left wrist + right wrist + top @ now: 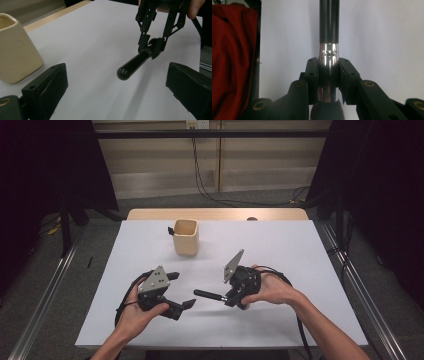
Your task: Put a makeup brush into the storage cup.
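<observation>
1. We take the cream, square-sided ceramic cup [186,237] as our landmark; it stands upright on the white rectangular surface [280,245], toward the far edge and a little left of the middle.

2. The task's thing is a black, round-ended brush handle with a shiny silver metal collar [209,295]. It lies nearer the person than the cup and slightly to the cup's right, held about level and just above the surface.

3. The right gripper [231,299] has its fingers [312,75] pinching the silver collar from both sides, seen close up in the right gripper view; the black handle juts out beyond them toward the left gripper.

4. The left gripper [183,290] sits nearer the person than the cup and slightly to the cup's left. Its fingers [47,87] are spread wide with nothing between them, and the handle's rounded tip [123,72] points into the gap without touching either one.

5. Open room: between the cup and the two grippers we see a bare white band. To the cup's right the surface runs bare all the way to its right edge, and to the cup's left a narrower bare strip reaches the left edge.

6. Edges: the near edge lies close under both wrists. Behind the cup a strip of light wood [215,214] borders the far edge, and a small dark item [171,230] lies just beside the cup's far left corner; we cannot tell what it is.
</observation>
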The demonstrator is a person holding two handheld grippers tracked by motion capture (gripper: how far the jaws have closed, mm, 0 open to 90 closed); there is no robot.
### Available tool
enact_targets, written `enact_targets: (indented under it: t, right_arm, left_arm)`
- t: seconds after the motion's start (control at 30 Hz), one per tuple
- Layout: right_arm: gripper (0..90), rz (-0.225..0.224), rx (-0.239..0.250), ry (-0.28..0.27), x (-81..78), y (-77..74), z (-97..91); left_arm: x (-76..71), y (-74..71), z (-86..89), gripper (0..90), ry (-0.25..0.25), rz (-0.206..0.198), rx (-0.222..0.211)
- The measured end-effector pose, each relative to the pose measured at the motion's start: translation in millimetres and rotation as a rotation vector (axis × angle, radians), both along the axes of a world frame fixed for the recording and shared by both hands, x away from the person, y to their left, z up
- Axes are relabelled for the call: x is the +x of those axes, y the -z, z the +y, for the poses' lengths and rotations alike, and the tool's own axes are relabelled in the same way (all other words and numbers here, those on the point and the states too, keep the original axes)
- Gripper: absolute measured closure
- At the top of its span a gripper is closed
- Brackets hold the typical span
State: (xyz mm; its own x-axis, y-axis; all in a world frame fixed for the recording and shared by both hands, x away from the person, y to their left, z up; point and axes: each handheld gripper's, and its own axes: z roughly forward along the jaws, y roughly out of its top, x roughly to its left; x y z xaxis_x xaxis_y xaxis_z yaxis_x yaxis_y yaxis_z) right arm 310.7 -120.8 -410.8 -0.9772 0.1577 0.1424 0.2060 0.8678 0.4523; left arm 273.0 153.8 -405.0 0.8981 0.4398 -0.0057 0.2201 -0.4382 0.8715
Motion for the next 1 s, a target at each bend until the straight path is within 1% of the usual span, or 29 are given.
enact_targets:
  t: [0.03, 0.07, 0.13, 0.17, 0.2, 0.23, 0.27, 0.33, 0.43, 0.47, 0.5, 0.53, 0.57, 0.67, 0.7, 0.77, 0.8, 0.87, 0.93, 0.97, 1.0]
  right_arm:
    - [71.5, 0.0, -0.006, -0.008, -0.2, -0.2, 1.1]
    - [71.6, 0.003, -0.01, -0.015, -0.7, -0.1, 2.5]
    - [71.6, 0.004, -0.024, -0.021, -1.2, -0.4, 4.3]
    - [71.5, 0.004, -0.03, -0.024, -0.9, -0.5, 5.2]
    - [71.5, 0.006, -0.039, -0.025, -0.7, -0.7, 6.0]
    - [71.5, 0.007, -0.045, -0.028, -0.5, -0.9, 6.8]
    - [71.6, 0.011, -0.05, -0.033, -0.2, -1.1, 7.5]
    - [71.6, 0.012, -0.065, -0.038, 0.3, -1.9, 9.0]
    - [71.6, 0.013, -0.087, -0.052, 1.1, -2.8, 11.3]
    - [71.5, 0.007, -0.098, -0.059, 1.2, -2.7, 12.3]
    - [71.6, 0.011, -0.112, -0.063, 0.9, -2.9, 13.4]
    - [71.6, 0.007, -0.117, -0.073, 0.8, -2.3, 14.7]
    - [71.6, 0.005, -0.133, -0.077, 0.3, -2.4, 16.0]
    - [71.6, -0.014, -0.177, -0.09, -1.0, -1.5, 19.8]
    - [71.6, -0.009, -0.182, -0.1, -1.3, -1.1, 21.2]
    - [71.6, -0.017, -0.206, -0.107, -2.2, -0.8, 23.6]
    - [71.5, -0.016, -0.223, -0.116, -2.7, -0.5, 24.9]
    - [71.6, -0.011, -0.24, -0.126, -3.0, -0.1, 26.8]
    - [71.6, -0.014, -0.249, -0.137, -2.8, 0.0, 28.1]
    - [71.6, -0.01, -0.257, -0.142, -2.8, -0.1, 28.8]
    - [71.6, -0.012, -0.263, -0.145, -3.0, -0.2, 29.6]
  left_arm:
    - [1.2, -0.8, -0.9, 4.1, 0.004, 0.006, 0.011]
    - [1.8, -0.9, -1.7, 4.1, 0.005, 0.011, 0.009]
    - [3.6, -1.6, -2.7, 4.1, 0.014, 0.009, 0.019]
    - [4.1, -1.6, -3.4, 4.1, 0.015, 0.014, 0.023]
    - [5.2, -1.7, -3.8, 4.0, 0.028, 0.013, 0.028]
    - [5.6, -1.4, -4.7, 3.7, 0.044, 0.025, 0.027]
    - [5.8, -1.5, -5.8, 3.7, 0.049, 0.031, 0.033]
    - [6.1, -2.2, -7.2, 3.7, 0.052, 0.027, 0.049]
    - [6.6, -2.8, -10.6, 3.7, 0.072, 0.043, 0.074]
    - [6.7, -3.1, -11.5, 3.6, 0.075, 0.039, 0.094]
    - [6.9, -2.8, -12.6, 3.7, 0.081, 0.037, 0.111]
    - [6.8, -2.4, -13.9, 3.7, 0.084, 0.044, 0.124]
    - [6.9, -2.1, -15.0, 3.7, 0.088, 0.049, 0.137]
    - [7.3, -1.5, -17.8, 3.7, 0.095, 0.048, 0.161]
    - [7.7, -1.5, -18.5, 3.7, 0.102, 0.048, 0.168]
    - [8.4, -1.4, -21.1, 3.7, 0.114, 0.059, 0.196]
    - [8.6, -1.1, -22.0, 3.7, 0.124, 0.065, 0.203]
    - [9.1, -0.5, -25.1, 3.7, 0.144, 0.081, 0.233]
    - [9.3, 0.5, -27.6, 3.7, 0.152, 0.085, 0.264]
    - [9.6, 1.3, -29.3, 3.8, 0.167, 0.103, 0.279]
    - [9.8, 2.0, -30.9, 3.9, 0.171, 0.11, 0.288]
